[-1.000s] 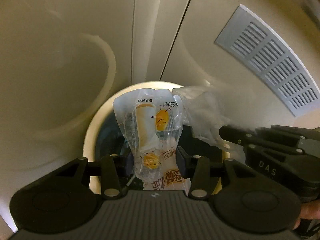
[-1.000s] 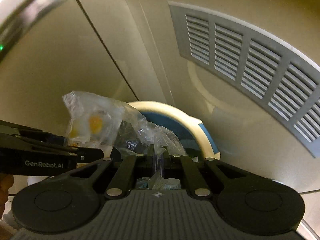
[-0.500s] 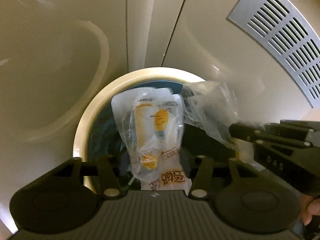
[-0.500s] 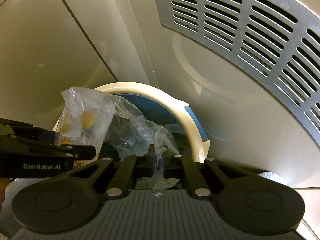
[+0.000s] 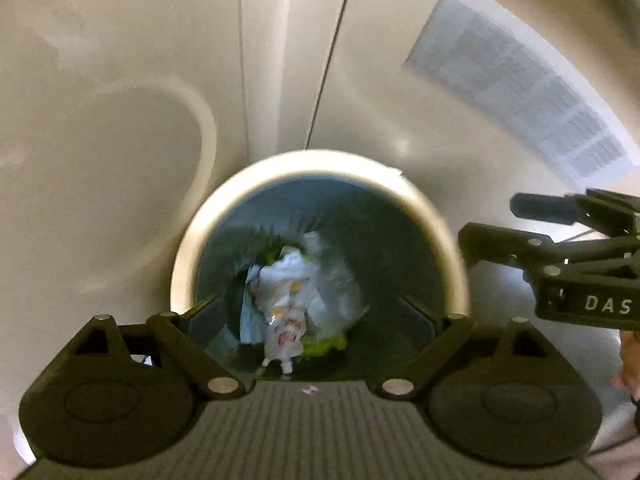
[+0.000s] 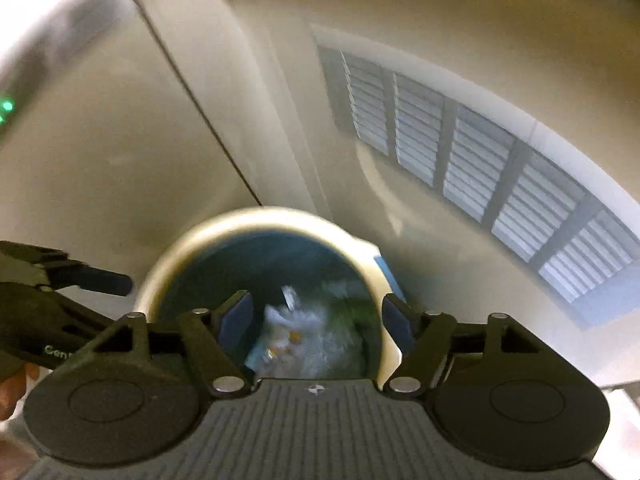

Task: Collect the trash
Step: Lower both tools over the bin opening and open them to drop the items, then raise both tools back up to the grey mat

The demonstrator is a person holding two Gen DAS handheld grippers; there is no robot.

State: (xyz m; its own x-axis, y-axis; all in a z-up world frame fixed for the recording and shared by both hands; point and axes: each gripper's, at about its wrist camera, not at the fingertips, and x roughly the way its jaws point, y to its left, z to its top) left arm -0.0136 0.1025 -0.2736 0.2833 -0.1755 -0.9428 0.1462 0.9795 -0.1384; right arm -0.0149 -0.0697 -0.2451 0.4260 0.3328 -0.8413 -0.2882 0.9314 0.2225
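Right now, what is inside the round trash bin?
Inside the trash bin lie a printed snack wrapper, crumpled clear plastic and something lime green on the dark liner. What lies beneath them is covered.

Your left gripper: black, ribbed grey base, silver screws, round hubs. Your right gripper: same build, white "DAS" lettering on side.

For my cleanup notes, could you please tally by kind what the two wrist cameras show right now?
Grippers: 2, left gripper and right gripper, jaws opening with nothing between them
Bin: 1
Printed wrapper in the bin: 1
Wall vent: 1
Total: 5
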